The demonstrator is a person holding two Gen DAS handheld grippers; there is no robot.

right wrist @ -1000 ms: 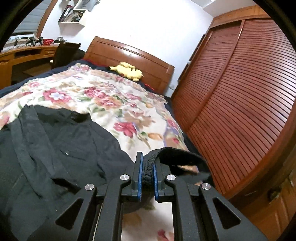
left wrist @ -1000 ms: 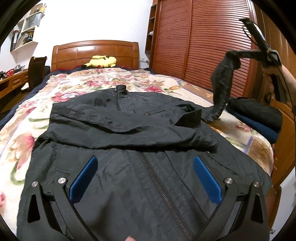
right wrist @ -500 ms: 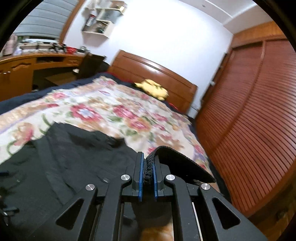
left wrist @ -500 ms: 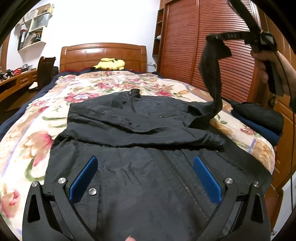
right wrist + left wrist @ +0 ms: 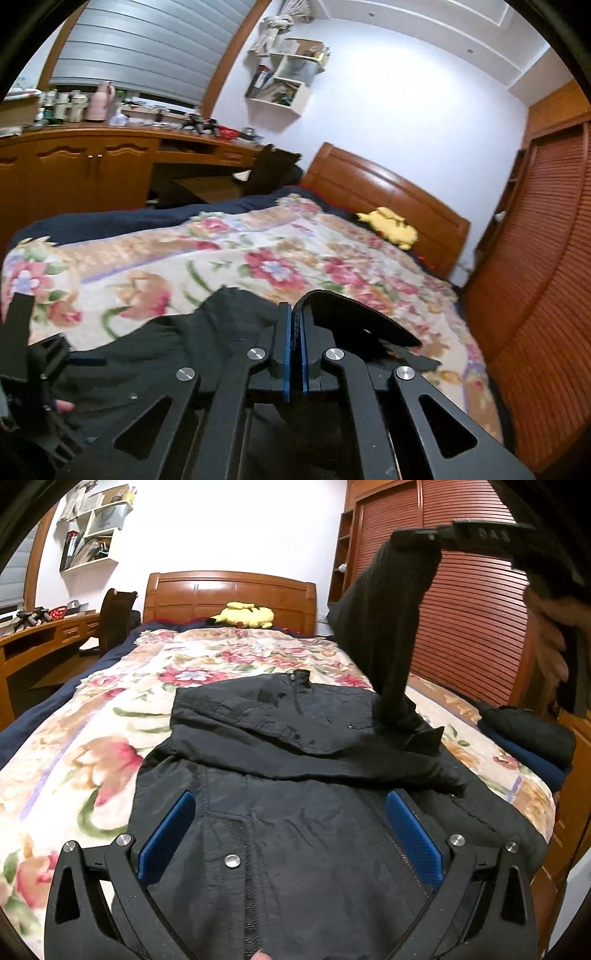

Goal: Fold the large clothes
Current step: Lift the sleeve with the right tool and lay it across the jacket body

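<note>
Covering most of the floral bedspread (image 5: pixel 110 716), spread flat and zipped, collar toward the headboard (image 5: pixel 229 594): black jacket (image 5: pixel 295 812). Lifted high above the jacket's collar end, hanging taut from its cuff: one sleeve (image 5: pixel 388 627). Stacked at the bedspread's wardrobe-side edge, apart from the jacket: folded dark clothes (image 5: pixel 528 734). Resting by the headboard: yellow plush toy (image 5: pixel 243 614). Hovering low over the jacket's hem, spread wide, gripping nothing: left gripper (image 5: pixel 291 834). Clamped tight on the sleeve cuff: right gripper (image 5: pixel 294 332).

Jacket (image 5: pixel 295 812) on the bed (image 5: pixel 110 709) — plush toy (image 5: pixel 243 614) behind, folded clothes (image 5: pixel 524 734) right.
</note>
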